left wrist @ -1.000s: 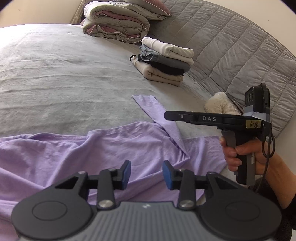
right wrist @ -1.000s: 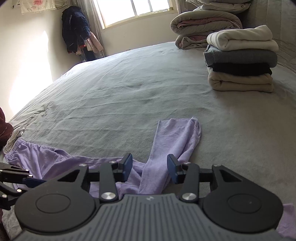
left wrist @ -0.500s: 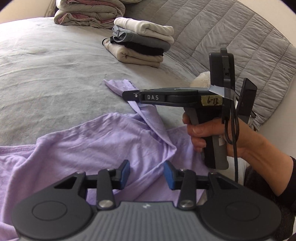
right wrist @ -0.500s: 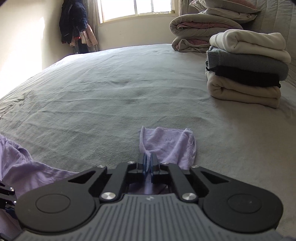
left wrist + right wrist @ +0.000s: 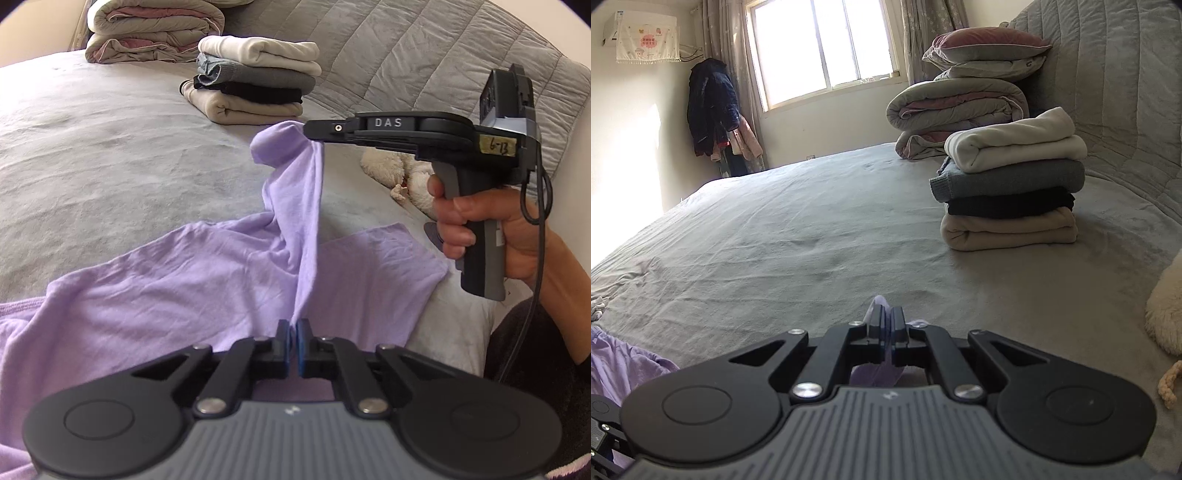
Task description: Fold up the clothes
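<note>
- Left wrist view: left gripper [image 5: 294, 334] pinches the lilac shirt [image 5: 184, 280]; right gripper [image 5: 314, 134] clamps its raised sleeve [image 5: 295, 177]
- Keep both pinches firm; lay the sleeve flat across the body, unwrinkled

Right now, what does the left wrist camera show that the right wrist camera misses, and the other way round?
Only the left view shows the hand holding the right gripper, and the lilac shirt spread out, its sleeve lifted. Only the right view shows the window and the hanging coats. Both show the folded stack, the grey bed, and jaws shut on lilac cloth.
</note>
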A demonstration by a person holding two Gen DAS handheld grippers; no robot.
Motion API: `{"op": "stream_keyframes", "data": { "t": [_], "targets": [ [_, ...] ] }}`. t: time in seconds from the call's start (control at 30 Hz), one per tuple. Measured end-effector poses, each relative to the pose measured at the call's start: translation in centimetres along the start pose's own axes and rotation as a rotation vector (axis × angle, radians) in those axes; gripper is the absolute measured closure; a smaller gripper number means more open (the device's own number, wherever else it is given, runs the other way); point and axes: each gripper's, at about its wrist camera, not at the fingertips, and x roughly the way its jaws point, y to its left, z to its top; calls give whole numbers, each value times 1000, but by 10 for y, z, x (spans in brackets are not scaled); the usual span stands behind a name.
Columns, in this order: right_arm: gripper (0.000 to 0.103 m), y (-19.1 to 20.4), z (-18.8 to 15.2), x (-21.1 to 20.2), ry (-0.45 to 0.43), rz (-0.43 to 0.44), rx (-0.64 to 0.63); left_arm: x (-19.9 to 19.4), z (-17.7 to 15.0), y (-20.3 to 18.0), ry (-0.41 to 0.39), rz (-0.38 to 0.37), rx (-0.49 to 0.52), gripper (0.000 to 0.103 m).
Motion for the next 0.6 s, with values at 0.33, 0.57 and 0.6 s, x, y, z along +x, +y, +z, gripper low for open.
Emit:
{"op": "stream_keyframes", "data": {
  "t": [0.33, 0.57, 0.6],
  "targets": [
    [103, -33, -8, -60, -58, 20, 42, -18, 4, -12, -65, -23, 28, 102],
    [103, -44, -25, -85, -21, 49, 9, -34, -1, -16, -64, -82, 64, 103],
    [103, -47, -28, -83, -2, 50, 21, -35, -3, -18, -54, -88, 70, 103]
  ]
}}
